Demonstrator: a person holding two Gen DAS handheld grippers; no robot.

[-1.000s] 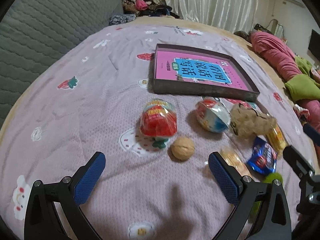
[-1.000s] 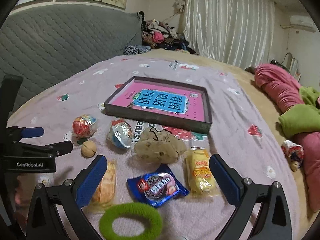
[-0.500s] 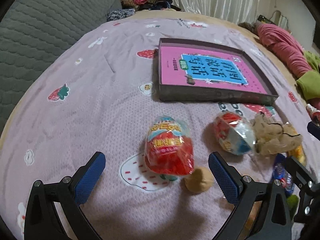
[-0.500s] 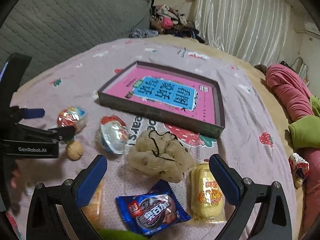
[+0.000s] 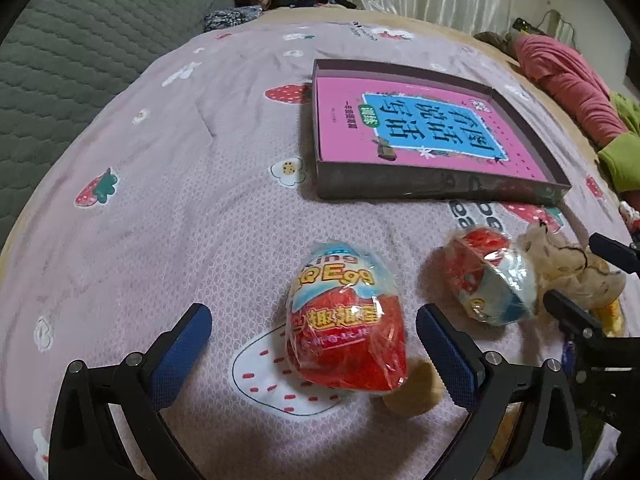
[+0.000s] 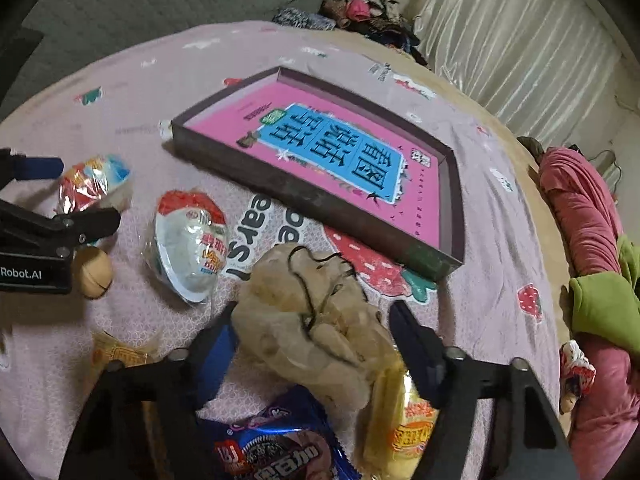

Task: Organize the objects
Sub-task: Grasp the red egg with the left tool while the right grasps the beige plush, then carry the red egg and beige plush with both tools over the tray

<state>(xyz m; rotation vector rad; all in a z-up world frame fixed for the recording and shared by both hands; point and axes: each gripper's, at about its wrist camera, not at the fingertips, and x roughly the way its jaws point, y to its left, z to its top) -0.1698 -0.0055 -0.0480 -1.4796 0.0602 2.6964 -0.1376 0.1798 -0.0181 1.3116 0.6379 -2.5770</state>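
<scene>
My left gripper (image 5: 312,320) stands open over the pink bedspread, its blue pads on either side of a red-and-blue wrapped toy egg (image 5: 344,340) without touching it. A tan walnut-like ball (image 5: 412,392) lies just behind that egg. My right gripper (image 6: 316,316) is closing around a beige plush toy (image 6: 312,320). Its left pad is against the plush and its right pad is a little clear of it. A second wrapped egg (image 6: 188,248) lies to the left of the plush. Further back sits a dark shallow box (image 6: 320,208) holding a pink book.
A blue cookie packet (image 6: 276,448), a yellow snack packet (image 6: 408,428) and an orange packet (image 6: 120,356) lie near the right gripper. Pink and green bedding (image 6: 592,240) is piled on the right. A grey quilted headboard (image 5: 80,40) stands behind on the left.
Both grippers have moved forward and down towards the objects. The left one now straddles the red egg. The right one's jaws have narrowed around the plush toy, and its view has rolled.
</scene>
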